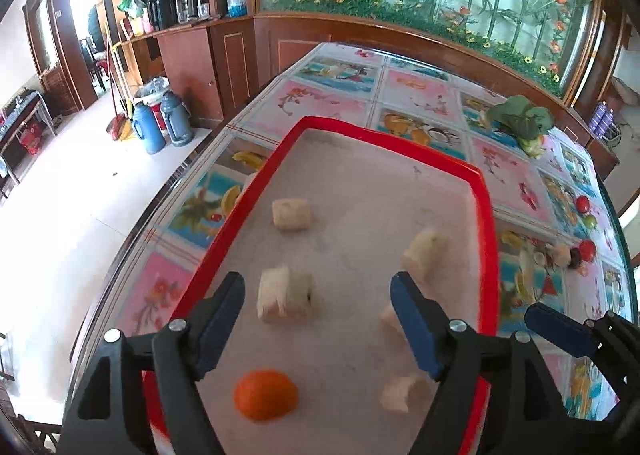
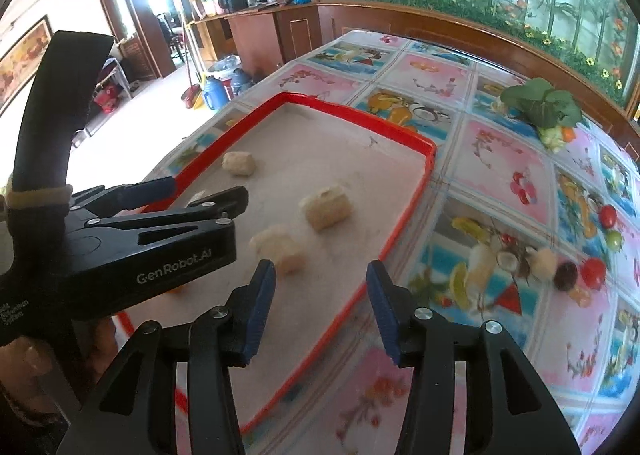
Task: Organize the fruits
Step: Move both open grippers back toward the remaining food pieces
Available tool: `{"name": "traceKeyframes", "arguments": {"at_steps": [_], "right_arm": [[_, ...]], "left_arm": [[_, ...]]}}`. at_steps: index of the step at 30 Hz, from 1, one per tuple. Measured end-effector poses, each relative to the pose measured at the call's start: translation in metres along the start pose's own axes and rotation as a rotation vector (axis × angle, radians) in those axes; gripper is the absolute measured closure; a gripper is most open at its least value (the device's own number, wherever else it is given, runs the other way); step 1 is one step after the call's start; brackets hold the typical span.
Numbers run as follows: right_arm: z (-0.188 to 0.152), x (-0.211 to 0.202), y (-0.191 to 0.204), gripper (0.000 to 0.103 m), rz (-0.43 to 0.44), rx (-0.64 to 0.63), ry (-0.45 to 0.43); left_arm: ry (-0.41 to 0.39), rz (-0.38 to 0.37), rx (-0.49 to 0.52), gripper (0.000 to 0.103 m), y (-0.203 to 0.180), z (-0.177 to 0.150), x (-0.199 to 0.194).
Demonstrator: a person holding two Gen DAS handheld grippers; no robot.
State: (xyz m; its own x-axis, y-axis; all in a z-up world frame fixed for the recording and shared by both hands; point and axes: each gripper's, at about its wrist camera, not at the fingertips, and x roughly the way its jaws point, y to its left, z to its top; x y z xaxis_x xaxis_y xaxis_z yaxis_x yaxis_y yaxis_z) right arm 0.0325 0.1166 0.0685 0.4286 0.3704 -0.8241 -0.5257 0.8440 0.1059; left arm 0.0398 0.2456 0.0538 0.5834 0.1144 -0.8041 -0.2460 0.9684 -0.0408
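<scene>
A red-rimmed tray point(image 1: 486, 215) with a grey floor lies on the table and holds several pale fruit chunks point(image 1: 291, 214) and an orange piece point(image 1: 265, 395). My left gripper point(image 1: 318, 295) is open and empty above the tray, with a chunk point(image 1: 285, 297) between its fingers' line of sight. My right gripper point(image 2: 321, 281) is open and empty over the tray's right rim point(image 2: 400, 231). The left gripper's body point(image 2: 160, 231) shows at the left in the right wrist view. Small red and green fruits point(image 2: 592, 273) and a pale chunk point(image 2: 542, 263) lie on the table to the right.
The table has a colourful fruit-print cloth point(image 2: 492, 151). A green leafy vegetable point(image 2: 540, 101) lies at the far right point(image 1: 520, 119). A wooden partition with flowers point(image 1: 400, 39) stands behind the table. Thermos flasks point(image 1: 160, 127) stand on the floor at the left.
</scene>
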Motion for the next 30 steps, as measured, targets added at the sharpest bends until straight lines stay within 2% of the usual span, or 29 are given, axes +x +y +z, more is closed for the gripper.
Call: {"name": "traceKeyframes", "arguments": {"at_steps": [11, 19, 30], "right_arm": [[-0.04, -0.034, -0.008, 0.056, 0.036, -0.057, -0.01], [-0.07, -0.05, -0.033, 0.053, 0.058, -0.047, 0.0], [-0.097, -0.068, -0.09, 0.053, 0.039, 0.039, -0.001]], "left_arm": [[-0.055, 0.06, -0.058, 0.02, -0.014, -0.043, -0.047], [-0.04, 0.046, -0.092, 0.02, -0.039, -0.069, -0.061], [-0.028, 0.008, -0.033, 0.019, -0.101, -0.087, -0.065]]}}
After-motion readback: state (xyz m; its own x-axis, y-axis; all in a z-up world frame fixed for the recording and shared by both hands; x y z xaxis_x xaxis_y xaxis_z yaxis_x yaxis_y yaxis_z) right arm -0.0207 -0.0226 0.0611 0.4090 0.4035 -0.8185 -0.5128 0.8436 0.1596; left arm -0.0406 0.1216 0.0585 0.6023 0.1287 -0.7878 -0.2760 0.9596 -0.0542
